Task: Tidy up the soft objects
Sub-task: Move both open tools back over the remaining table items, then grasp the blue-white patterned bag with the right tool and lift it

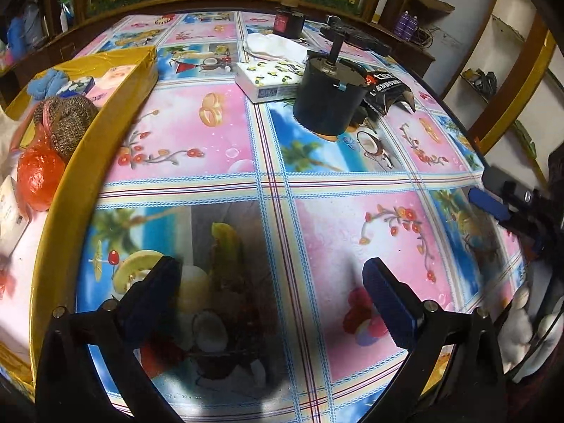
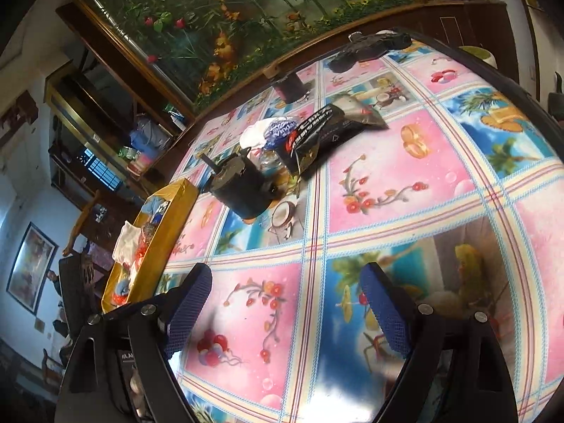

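Left gripper [image 1: 278, 303] wide open, nothing in it, over bright tablecloth [image 1: 197, 141]. Right gripper [image 2: 285, 310] wide open too, nothing in it. Soft things sit in yellow box [image 1: 105, 112] at table's left: orange ball [image 1: 38, 176], brown scrubber [image 1: 67, 120], blue cloth [image 1: 47, 83]. White cloth [image 1: 275, 47] lies far back by tissue pack [image 1: 269, 79] and black can [image 1: 329, 100].

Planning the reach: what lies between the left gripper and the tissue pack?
Only bare tablecloth lies between the left gripper and tissue pack, in the left wrist view.
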